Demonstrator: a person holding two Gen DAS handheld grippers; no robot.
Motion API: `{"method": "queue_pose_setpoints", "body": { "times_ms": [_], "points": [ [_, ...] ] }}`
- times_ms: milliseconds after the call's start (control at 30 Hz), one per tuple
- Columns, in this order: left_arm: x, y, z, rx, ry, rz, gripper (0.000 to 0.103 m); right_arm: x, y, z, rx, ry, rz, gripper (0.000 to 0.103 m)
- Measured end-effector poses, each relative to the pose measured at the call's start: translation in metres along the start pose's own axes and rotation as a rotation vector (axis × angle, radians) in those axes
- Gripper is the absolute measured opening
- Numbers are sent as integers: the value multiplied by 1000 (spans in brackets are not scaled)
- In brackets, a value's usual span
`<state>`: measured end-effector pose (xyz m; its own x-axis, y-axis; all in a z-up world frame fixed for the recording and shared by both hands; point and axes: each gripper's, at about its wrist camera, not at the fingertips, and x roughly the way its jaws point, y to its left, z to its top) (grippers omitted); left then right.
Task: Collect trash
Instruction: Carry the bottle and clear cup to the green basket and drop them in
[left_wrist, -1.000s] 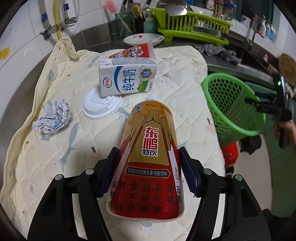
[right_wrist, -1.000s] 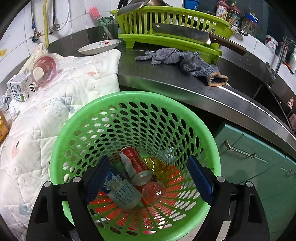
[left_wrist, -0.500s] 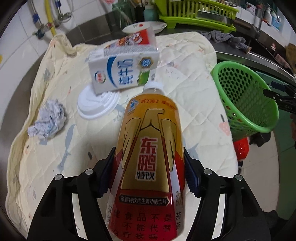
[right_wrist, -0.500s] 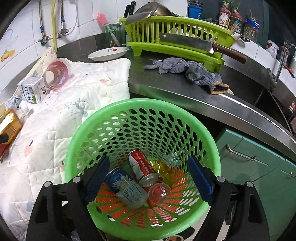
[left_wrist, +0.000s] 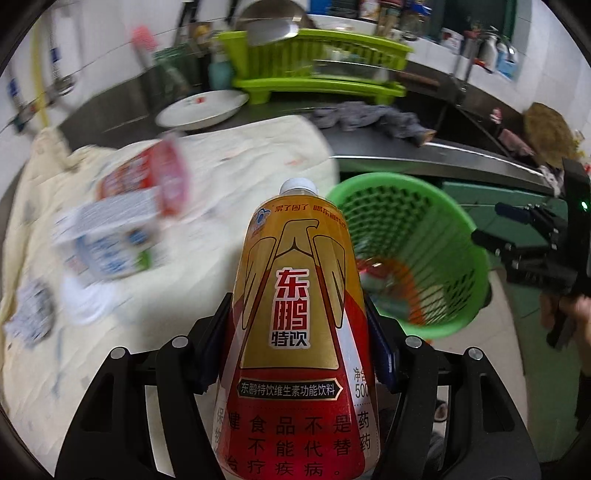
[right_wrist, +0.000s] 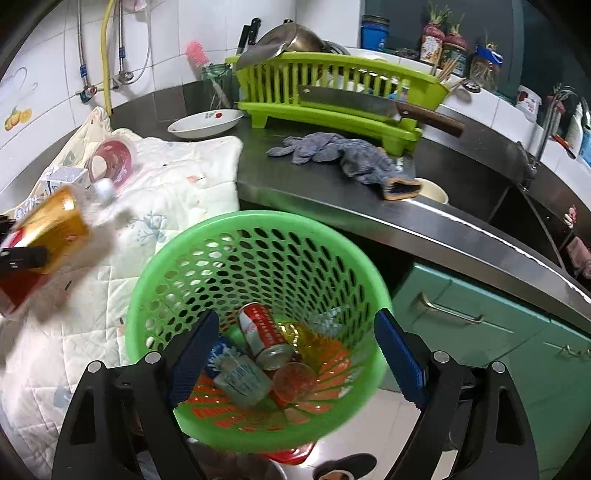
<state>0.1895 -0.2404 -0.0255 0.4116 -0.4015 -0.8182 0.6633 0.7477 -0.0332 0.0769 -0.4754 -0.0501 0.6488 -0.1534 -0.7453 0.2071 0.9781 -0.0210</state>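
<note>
My left gripper (left_wrist: 297, 339) is shut on a gold and red drink bottle (left_wrist: 295, 325) with a white cap, held in the air, its cap toward the green basket (left_wrist: 458, 221). The bottle also shows, blurred, at the left of the right wrist view (right_wrist: 51, 225). My right gripper (right_wrist: 293, 358) is open and empty just above the green basket's rim (right_wrist: 258, 219). In the basket lie a red can (right_wrist: 264, 339), a blue can (right_wrist: 238, 376) and other trash. A milk carton (left_wrist: 107, 240), a red cup (left_wrist: 147, 177) and crumpled paper (left_wrist: 31, 317) lie on the quilted cloth (left_wrist: 258, 147).
A steel counter (right_wrist: 369, 206) runs behind the basket with a grey glove (right_wrist: 340, 155), a white bowl (right_wrist: 205, 123) and a green dish rack (right_wrist: 332, 92) holding a cleaver (right_wrist: 369, 105). Green cabinets (right_wrist: 480, 314) stand to the right. A white lid (left_wrist: 85, 295) lies on the cloth.
My left gripper has lifted the bottle off the cloth and swung it right toward the basket. My right gripper has backed off slightly, still open over the basket.
</note>
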Motion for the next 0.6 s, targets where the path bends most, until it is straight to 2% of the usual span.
{"method": "queue_pose_setpoints", "body": {
  "times_ms": [233,400,467,500,600],
  "points": [
    [56,-63,33,9,36,-78,64,-16,-28,-6,16,-27,-32,83],
    [86,-102,45,38,58,-106,65,-17,-49,-14,48,-30,-44,83],
    [95,-110,50,20,72,-116,67,-16,-54,-17,61,-24,-45,83],
    [100,-113,51,8,78,-118,72,-14,-58,-19,67,-20,-46,83],
    [102,-122,53,18,51,-119,79,-13,-61,-24,75,-11,-46,83]
  ]
}}
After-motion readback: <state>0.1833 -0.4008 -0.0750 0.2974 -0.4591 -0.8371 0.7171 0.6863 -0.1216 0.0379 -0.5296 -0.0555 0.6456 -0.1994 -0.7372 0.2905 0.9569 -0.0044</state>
